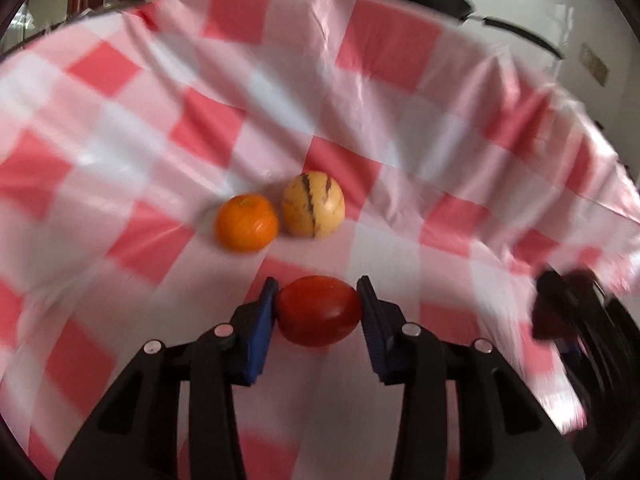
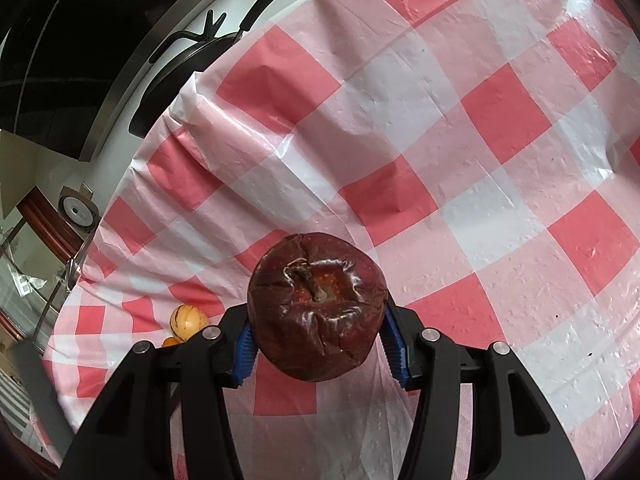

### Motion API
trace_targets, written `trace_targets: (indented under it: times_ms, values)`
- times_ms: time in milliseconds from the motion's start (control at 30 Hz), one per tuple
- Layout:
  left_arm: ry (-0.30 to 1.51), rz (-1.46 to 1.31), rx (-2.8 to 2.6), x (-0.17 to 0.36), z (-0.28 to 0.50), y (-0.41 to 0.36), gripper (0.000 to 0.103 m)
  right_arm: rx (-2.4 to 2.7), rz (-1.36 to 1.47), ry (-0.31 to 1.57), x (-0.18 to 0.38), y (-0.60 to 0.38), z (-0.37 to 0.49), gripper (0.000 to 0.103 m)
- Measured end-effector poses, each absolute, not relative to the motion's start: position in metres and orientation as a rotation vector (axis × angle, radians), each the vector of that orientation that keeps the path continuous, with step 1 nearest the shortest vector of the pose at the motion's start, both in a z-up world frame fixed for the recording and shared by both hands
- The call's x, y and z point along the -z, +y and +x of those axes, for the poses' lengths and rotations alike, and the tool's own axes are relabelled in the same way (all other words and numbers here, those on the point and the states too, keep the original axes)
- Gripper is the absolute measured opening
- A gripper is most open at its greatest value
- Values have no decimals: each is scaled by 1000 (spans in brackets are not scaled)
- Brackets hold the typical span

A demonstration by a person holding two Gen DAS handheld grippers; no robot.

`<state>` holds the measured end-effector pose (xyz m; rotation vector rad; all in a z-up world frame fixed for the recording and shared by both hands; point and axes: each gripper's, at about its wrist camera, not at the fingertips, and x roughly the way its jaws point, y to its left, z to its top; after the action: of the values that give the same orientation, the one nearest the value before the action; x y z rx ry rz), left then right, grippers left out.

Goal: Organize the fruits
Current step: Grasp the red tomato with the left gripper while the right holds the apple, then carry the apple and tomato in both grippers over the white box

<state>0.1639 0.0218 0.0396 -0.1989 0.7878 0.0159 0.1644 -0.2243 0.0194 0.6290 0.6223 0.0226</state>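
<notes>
The left gripper (image 1: 318, 304) is clenched on a red tomato (image 1: 319, 311), one blue pad (image 1: 260, 332) pressed to each side of it, the fruit sitting right at the fingertips. Just beyond the jaws, out ahead and a little to their left, an orange (image 1: 246, 222) and a yellow striped melon (image 1: 313, 205) rest side by side on the red-and-white checked tablecloth (image 1: 392, 52) — the two nearly touching, both apart from the tomato. The left wrist view is blurred, most of all toward its edges.

The right gripper (image 2: 320, 336) grasps a dark, wrinkled apple (image 2: 318, 306), stem end turned toward the camera, its blue ribbed pads (image 2: 394, 344) clamped on either flank. The apple fills the gap between the jaws and bulges past the tips. Far off to the left of these jaws the striped melon (image 2: 189, 322) shows again on the cloth, with a sliver of the orange (image 2: 171, 342) beside it — both partly hidden behind the left finger
</notes>
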Motion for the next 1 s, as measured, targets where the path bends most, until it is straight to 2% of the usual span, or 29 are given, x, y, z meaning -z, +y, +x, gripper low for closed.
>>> trace_targets:
  times_ms: [233,867,1000]
  values:
    - [756,-291,8,-41,75,46,41,-32,617,626,-19,-222,167,52]
    - [710,-346,-17,-36,83,68,41,-56,654,589,-17,-228,159,51]
    - [680,-392,-25,-42,63,79,41,-94,760,666,-9,-234,135,51]
